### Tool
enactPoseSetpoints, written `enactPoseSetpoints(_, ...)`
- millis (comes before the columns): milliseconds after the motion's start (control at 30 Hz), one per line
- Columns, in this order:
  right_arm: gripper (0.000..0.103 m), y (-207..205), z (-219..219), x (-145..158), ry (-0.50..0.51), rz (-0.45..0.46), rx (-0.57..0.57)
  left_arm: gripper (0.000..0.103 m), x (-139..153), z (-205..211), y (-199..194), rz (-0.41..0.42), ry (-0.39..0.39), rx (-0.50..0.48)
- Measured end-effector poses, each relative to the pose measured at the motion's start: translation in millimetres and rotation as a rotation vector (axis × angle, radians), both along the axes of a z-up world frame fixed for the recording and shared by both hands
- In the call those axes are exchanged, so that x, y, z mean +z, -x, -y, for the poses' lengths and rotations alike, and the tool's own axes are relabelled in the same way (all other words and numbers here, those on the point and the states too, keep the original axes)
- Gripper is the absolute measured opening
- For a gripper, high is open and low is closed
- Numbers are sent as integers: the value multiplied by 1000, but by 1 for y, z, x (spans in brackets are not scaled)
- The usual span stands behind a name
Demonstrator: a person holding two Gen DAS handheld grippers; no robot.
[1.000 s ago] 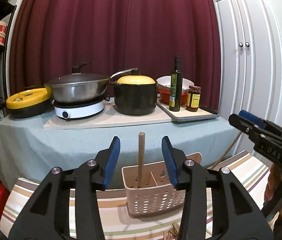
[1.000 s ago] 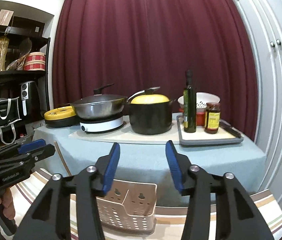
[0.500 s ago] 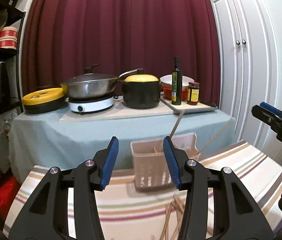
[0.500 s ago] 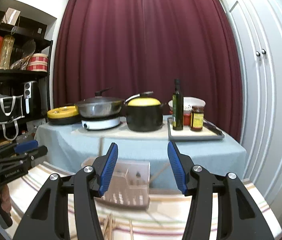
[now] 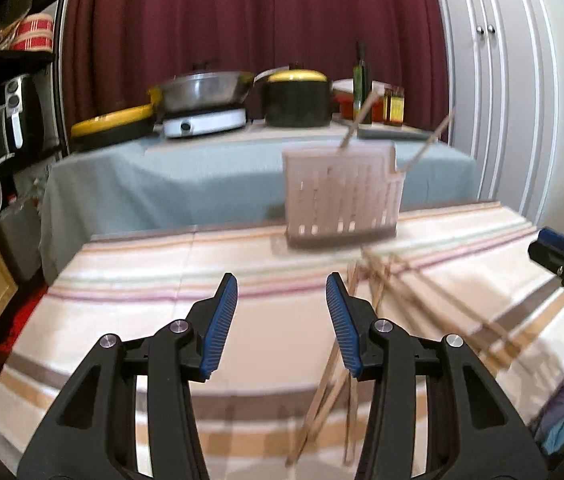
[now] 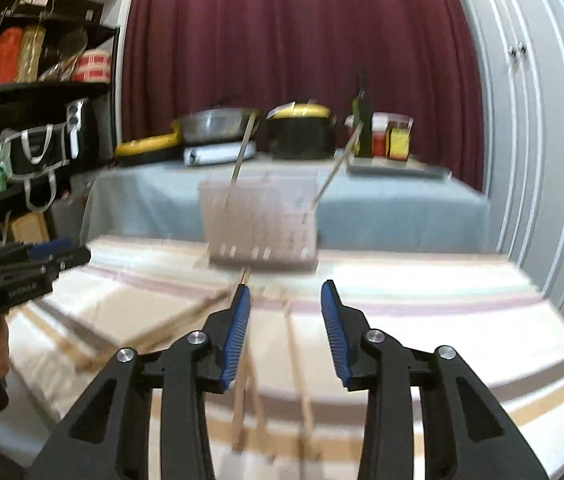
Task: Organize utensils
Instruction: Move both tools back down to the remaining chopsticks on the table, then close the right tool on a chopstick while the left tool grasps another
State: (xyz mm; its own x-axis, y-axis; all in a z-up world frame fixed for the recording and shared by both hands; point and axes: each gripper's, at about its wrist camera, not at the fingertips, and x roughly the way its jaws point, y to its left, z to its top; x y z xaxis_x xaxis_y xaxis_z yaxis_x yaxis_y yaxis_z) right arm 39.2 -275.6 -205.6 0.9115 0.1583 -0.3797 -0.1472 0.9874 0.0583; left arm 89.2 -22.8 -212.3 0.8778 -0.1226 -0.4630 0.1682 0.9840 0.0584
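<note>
A beige slotted utensil caddy (image 5: 342, 196) (image 6: 260, 220) stands at the far edge of the striped tablecloth. Two wooden sticks (image 5: 356, 122) (image 6: 242, 152) lean out of its top. Several wooden chopsticks (image 5: 410, 284) (image 6: 298, 364) lie scattered on the cloth in front of it. My left gripper (image 5: 280, 322) hovers open over the cloth, left of the scattered chopsticks, holding nothing. My right gripper (image 6: 285, 332) is open above the chopsticks, empty too. Each gripper shows at the edge of the other's view, the right gripper (image 5: 562, 264) and the left gripper (image 6: 30, 268). Both views are blurred.
Behind the striped cloth (image 5: 242, 280) is a grey-covered counter (image 5: 170, 176) with a wok on a hob (image 5: 206, 92), a black pot with yellow lid (image 5: 296, 98), a bottle and jars (image 5: 362, 80). Black shelves (image 6: 42, 92) stand left, white cupboard doors (image 5: 494, 80) right.
Both grippers have drawn back from the caddy and tilted down, so the striped cloth and scattered chopsticks now fill the foreground. The caddy looks farther away. Both stay open.
</note>
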Motion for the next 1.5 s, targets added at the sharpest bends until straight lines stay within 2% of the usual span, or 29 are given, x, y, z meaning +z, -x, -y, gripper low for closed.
enactPoseSetpoints(200,29,10,-17,-44,2,-86,69,45,-27,-8,17,-32,-26,24)
enactPoseSetpoints(367,28,11,-27,-56,0,-108,97,45,-41,-14,22,-54,-26,43)
enactPoseSetpoints(1033,27,12,-62,-81,40,-173,131,44,-62,-28,32,-79,-30,47)
enactPoseSetpoints(1100,15,11,-59,-81,32,-177,128,44,-63,-25,33,-75,-38,32)
enactPoseSetpoints(1167,9,10,-57,-80,31,-180,120,44,-64,-21,34,-73,-51,19)
enactPoseSetpoints(1500,7,8,-47,-81,21,-180,95,42,-77,-11,37,-105,-70,-39)
